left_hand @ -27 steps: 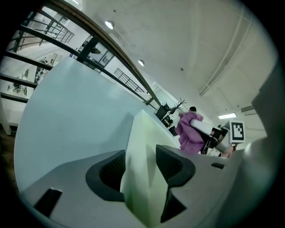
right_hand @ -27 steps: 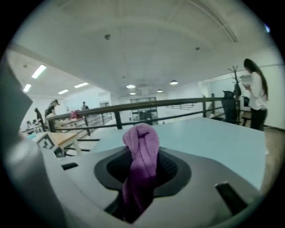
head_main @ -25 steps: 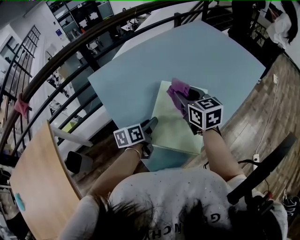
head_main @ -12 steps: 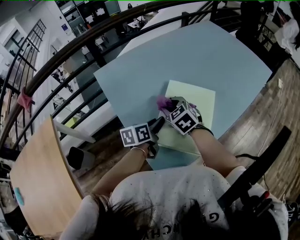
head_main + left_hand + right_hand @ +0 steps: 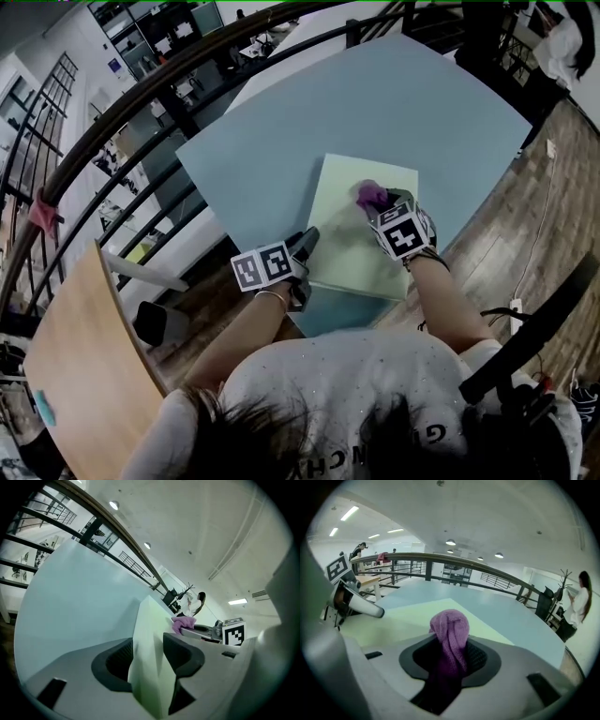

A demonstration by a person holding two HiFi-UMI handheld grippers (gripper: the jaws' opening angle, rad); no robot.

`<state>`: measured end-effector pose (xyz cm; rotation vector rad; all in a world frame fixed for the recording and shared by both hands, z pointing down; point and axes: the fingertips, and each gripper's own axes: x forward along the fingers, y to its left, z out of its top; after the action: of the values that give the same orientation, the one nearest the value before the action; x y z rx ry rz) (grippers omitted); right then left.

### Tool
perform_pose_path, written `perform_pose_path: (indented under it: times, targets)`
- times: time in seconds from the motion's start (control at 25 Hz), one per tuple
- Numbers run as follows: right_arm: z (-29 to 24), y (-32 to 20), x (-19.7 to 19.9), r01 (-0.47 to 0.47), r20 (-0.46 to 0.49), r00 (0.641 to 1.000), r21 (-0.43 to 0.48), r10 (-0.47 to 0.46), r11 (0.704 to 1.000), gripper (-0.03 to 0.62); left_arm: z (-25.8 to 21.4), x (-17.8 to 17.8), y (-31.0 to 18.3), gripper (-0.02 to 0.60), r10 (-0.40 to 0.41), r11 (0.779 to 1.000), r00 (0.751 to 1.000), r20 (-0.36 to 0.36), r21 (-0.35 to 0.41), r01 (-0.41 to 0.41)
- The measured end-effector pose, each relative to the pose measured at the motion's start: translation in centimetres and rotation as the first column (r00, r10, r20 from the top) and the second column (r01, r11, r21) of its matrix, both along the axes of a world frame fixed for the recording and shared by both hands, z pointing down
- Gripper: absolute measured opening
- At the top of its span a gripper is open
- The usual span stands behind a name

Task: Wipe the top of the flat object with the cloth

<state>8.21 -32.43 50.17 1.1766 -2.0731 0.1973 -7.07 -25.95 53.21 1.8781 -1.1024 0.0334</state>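
Pale green flat board [image 5: 352, 246] lies on the blue table [image 5: 272, 141], centre-right of the head view, close to the table's near edge. The purple cloth [image 5: 371, 196] sits on the board's upper right part.

Right gripper [image 5: 379, 204]: jaws closed tight on the cloth, which is a bunched wad poking out past the tips (its own view shows this clearly).

Left gripper [image 5: 307, 244]: at the board's lower left corner, jaws spread wide with the board's edge filling the gap. They have just been closing a little, and the pads look pressed on both faces.

Risks, as I judge them:
- The wad is small and balled up, so each stroke covers a narrow strip. Corners and the lower half are likely to be missed unless passes overlap.
- Only a short nub of cloth sticks out. If the gripper tilts too steeply, the hard jaw tips could scrape the board instead of the fabric.
- Drag against the surface could tug the cloth out of the jaws (I can't tell how much of it is inside).
- The board is pinned at one corner only. A hard sideways push at the far end could pivot it about that corner or slip it out of the left jaws.
- The board is near the table edge, so a pull toward the bottom of the frame might slide it off.
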Motion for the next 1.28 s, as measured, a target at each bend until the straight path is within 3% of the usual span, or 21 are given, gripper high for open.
perform_pose_path:
  times: [0.36,0.72,0.8,0.88,0.96,1.04,1.12,1.16,1.28]
  targets:
    - [-0.1,2.0,6.9,-0.159,0.055,0.986,-0.008,0.159,0.987,0.124,0.0,0.2,0.1,0.198,0.009,1.000,1.000,-0.016,-0.003,-0.009]
    - [-1.1,2.0,7.6,-0.202,0.093,0.974,-0.072,0.208,0.977,0.126,-0.1,0.3,0.3,0.198,0.012,1.000,1.000,-0.027,-0.005,-0.012]
    - [-3.2,1.6,5.5,-0.161,0.158,0.973,-0.053,0.168,0.985,0.127,-0.2,0.3,0.3,0.198,0.014,1.000,0.999,-0.034,-0.007,-0.015]
    - [-5.9,1.3,1.8,-0.068,0.265,0.962,-0.018,0.070,0.998,0.130,-0.3,0.3,0.3,0.198,0.018,1.000,0.999,-0.037,-0.012,-0.018]
    - [-8.3,1.6,-2.8,0.058,0.393,0.918,0.007,-0.056,0.998,0.130,-0.3,0.4,0.2,0.198,0.020,1.000,0.999,-0.037,-0.017,-0.020]
    - [-9.5,2.4,-7.3,0.178,0.508,0.847,0.005,-0.156,0.984,0.130,-0.3,0.6,0.2,0.198,0.021,1.000,0.999,-0.040,-0.020,-0.022]
    - [-8.7,3.1,-10.7,0.265,0.549,0.809,-0.021,-0.211,0.964,0.130,-0.3,0.6,0.3,0.198,0.022,1.000,0.999,-0.041,-0.020,-0.023]
    - [-7.4,3.3,-11.9,0.293,0.531,0.817,-0.044,-0.226,0.955,0.130,-0.2,0.7,0.3,0.198,0.023,1.000,0.999,-0.039,-0.018,-0.023]
    - [-2.4,3.6,-13.1,0.311,0.362,0.899,-0.131,-0.247,0.941,0.130,-0.2,0.6,0.5,0.193,0.025,1.000,0.999,-0.024,-0.006,-0.025]
